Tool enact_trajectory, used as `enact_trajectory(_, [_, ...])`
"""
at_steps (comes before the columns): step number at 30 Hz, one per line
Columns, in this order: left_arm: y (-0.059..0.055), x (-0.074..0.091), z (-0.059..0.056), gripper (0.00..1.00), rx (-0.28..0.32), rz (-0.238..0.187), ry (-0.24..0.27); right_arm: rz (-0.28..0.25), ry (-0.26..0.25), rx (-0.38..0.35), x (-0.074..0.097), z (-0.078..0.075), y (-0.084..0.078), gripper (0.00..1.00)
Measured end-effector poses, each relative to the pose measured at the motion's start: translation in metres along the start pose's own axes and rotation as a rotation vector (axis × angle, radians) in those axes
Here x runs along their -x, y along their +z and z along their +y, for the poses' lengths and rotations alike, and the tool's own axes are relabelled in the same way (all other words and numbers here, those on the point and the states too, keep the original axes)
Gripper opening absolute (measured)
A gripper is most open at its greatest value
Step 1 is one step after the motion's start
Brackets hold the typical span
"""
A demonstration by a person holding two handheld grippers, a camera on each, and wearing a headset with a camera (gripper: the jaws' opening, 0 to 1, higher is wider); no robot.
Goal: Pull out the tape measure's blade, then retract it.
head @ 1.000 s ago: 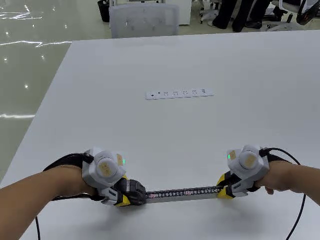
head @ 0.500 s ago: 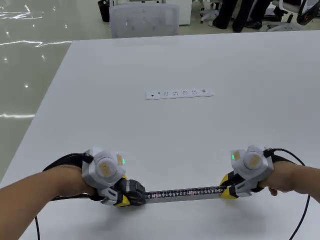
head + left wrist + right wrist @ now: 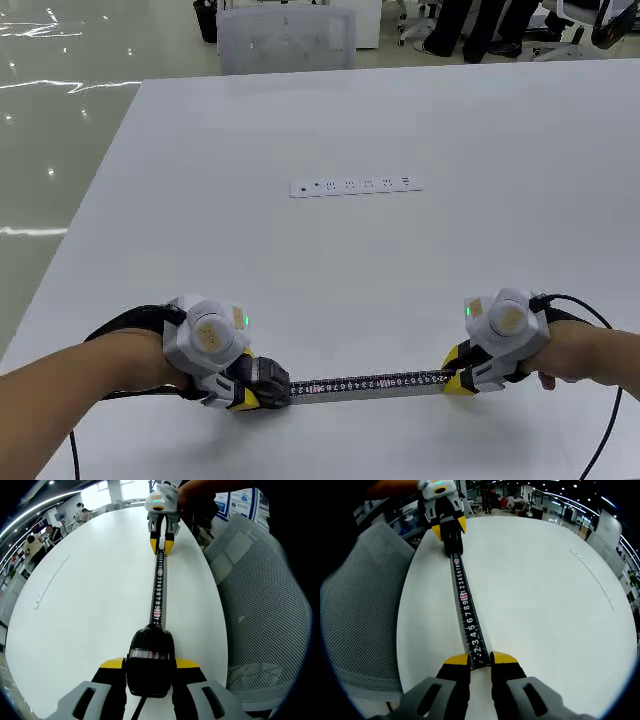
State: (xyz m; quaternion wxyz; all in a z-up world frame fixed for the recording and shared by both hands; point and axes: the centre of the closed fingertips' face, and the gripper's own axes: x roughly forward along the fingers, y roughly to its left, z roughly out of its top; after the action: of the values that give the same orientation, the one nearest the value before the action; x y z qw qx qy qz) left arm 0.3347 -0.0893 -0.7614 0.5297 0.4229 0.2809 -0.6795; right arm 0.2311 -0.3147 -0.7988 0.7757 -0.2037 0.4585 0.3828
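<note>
Wide white tabletop (image 3: pixel 400 120) takes up most of the head view, and there's a grey mesh chair (image 3: pixel 288 40) tucked in at its far edge. A white power strip (image 3: pixel 355 186) lies flat out in the middle, well apart from the action. Down at the near edge, the blade (image 3: pixel 370 382) is out and stretched in a straight line just over the surface, numbers facing up, running between the two grippers. On the left, the left gripper (image 3: pixel 245 390) has its jaws clamped on either side of the black tape measure (image 3: pixel 265 381) (seen from its own camera, the case sits snug between the yellow tips, with no gap showing). On the right, the right gripper (image 3: pixel 455 380) has its jaws drawn in to a narrow gap, pinching the free end of the blade by its edges; in the right gripper view the low numbers sit right between the yellow tips. Both grippers are low, close to the tabletop, facing each other along the blade.
</note>
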Motion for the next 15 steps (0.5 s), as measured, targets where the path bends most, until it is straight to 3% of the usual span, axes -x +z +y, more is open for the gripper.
enact_trajectory(11, [0.0008,-0.0008,0.0001,0.32,-0.004,-0.005,-0.01,0.033,0.002,0.015,0.0003,0.0025,0.0007,0.14])
enact_trajectory(15, [0.0,-0.0007,-0.0002,0.31,-0.023,0.013,-0.016,0.042,0.004,0.025,0.0002,0.0033,0.0008,0.14])
